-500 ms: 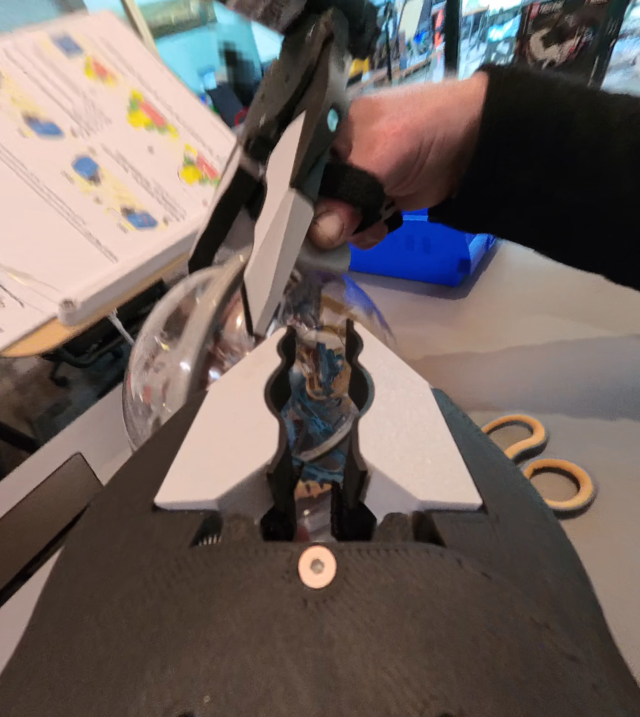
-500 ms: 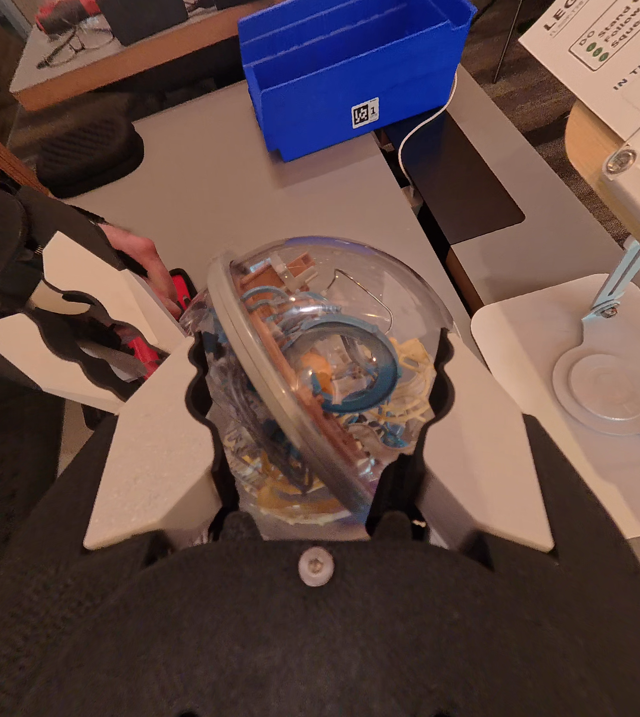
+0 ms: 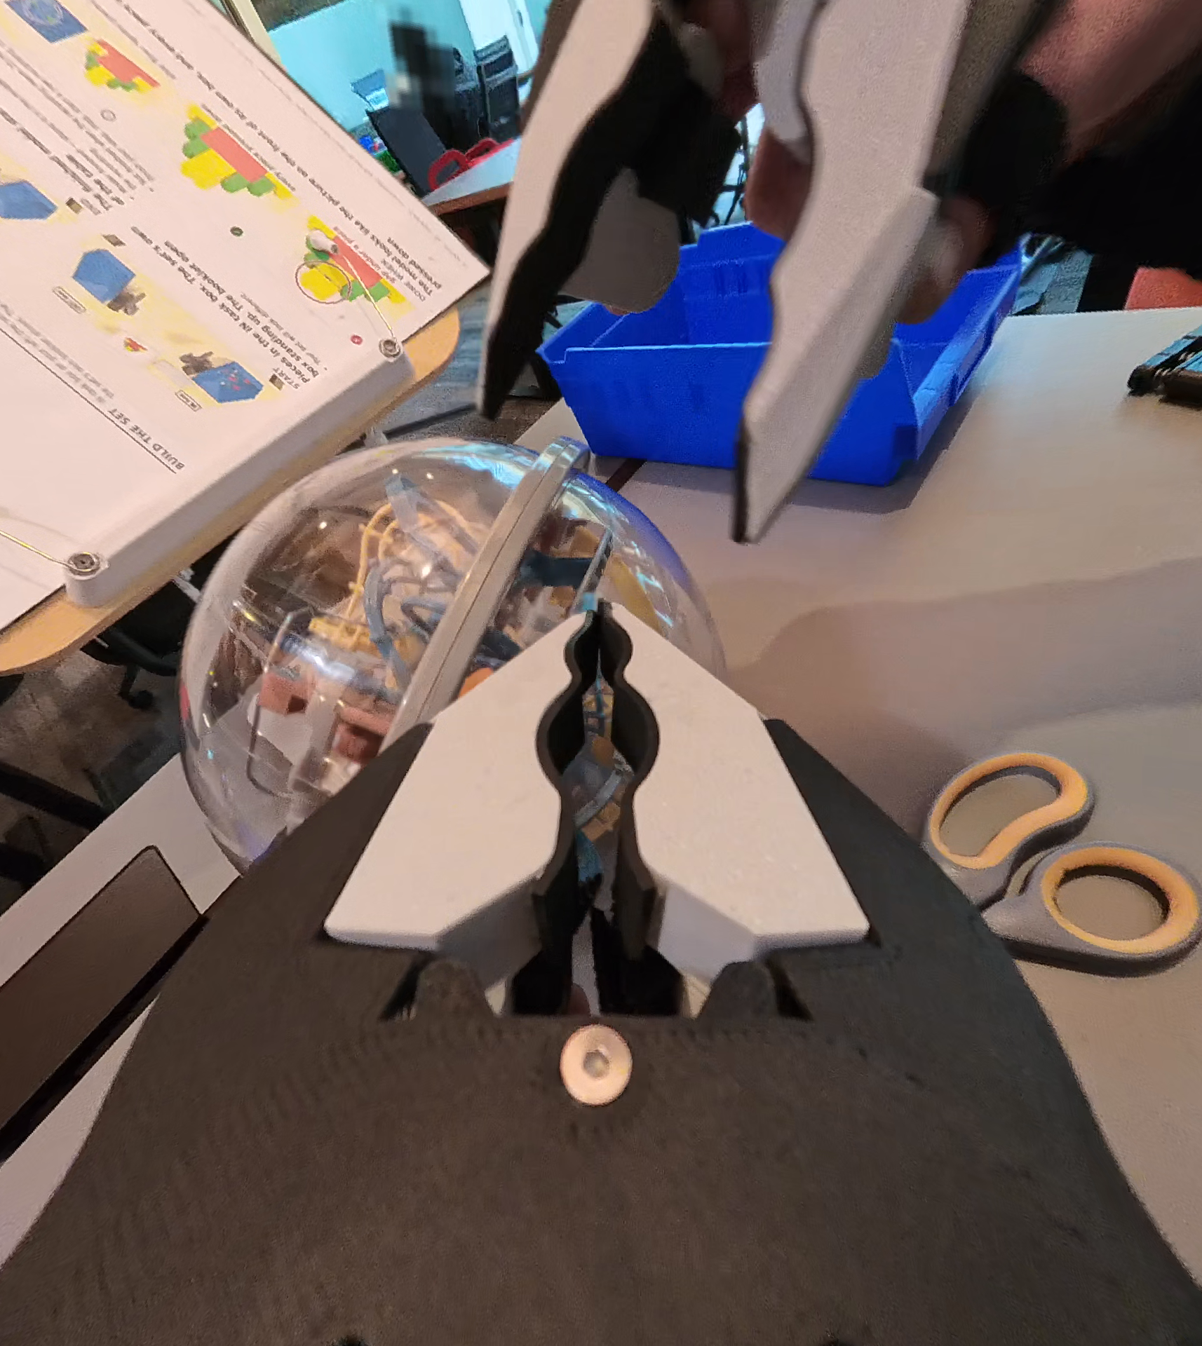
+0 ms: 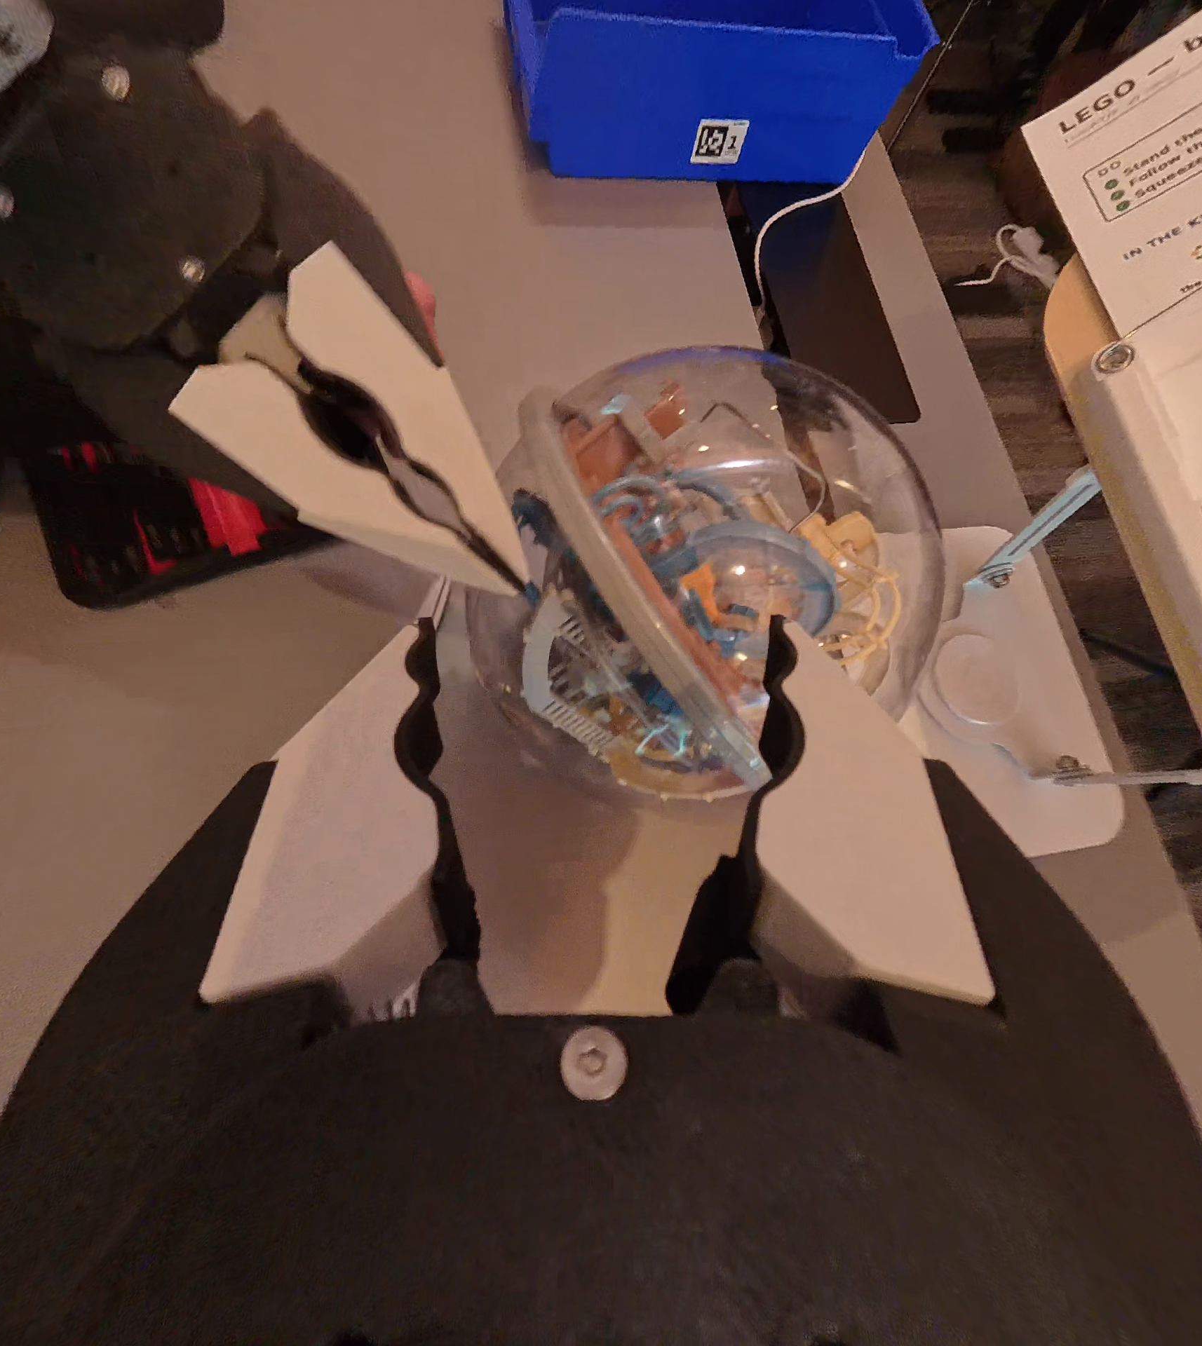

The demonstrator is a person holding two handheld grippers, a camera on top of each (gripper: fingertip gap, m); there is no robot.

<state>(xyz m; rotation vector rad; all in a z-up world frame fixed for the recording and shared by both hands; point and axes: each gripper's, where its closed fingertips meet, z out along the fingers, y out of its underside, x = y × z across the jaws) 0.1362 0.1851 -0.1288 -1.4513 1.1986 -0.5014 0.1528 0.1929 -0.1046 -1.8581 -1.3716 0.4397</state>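
Note:
A clear plastic ball (image 4: pixel 715 568) with a coloured maze inside and a grey rim around its middle lies just past my right gripper's fingertips. My right gripper (image 4: pixel 602 630) is open and empty, and its right fingertip (image 4: pixel 795 655) overlaps the ball's lower edge. My left gripper (image 3: pixel 594 619) is shut, with its tips pressed against the ball (image 3: pixel 394 641). In the right wrist view the left gripper (image 4: pixel 521 583) comes in from the left and touches the ball's side. In the left wrist view the right gripper (image 3: pixel 616 470) hangs open above the ball.
A blue bin (image 3: pixel 693 393) stands at the back of the grey table (image 3: pixel 948 619). Grey and orange scissors (image 3: pixel 1064 867) lie to the right. A white instruction board (image 3: pixel 146 291) on a stand with a white base (image 4: pixel 1021 801) leans over the ball's side. A black and red case (image 4: pixel 168 524) lies left. The left gripper's tips are roughly 4 cm from the right gripper's.
My right gripper has opened, let go of the ball and pulled back. My left gripper has closed from slightly open, with its tips against the ball.

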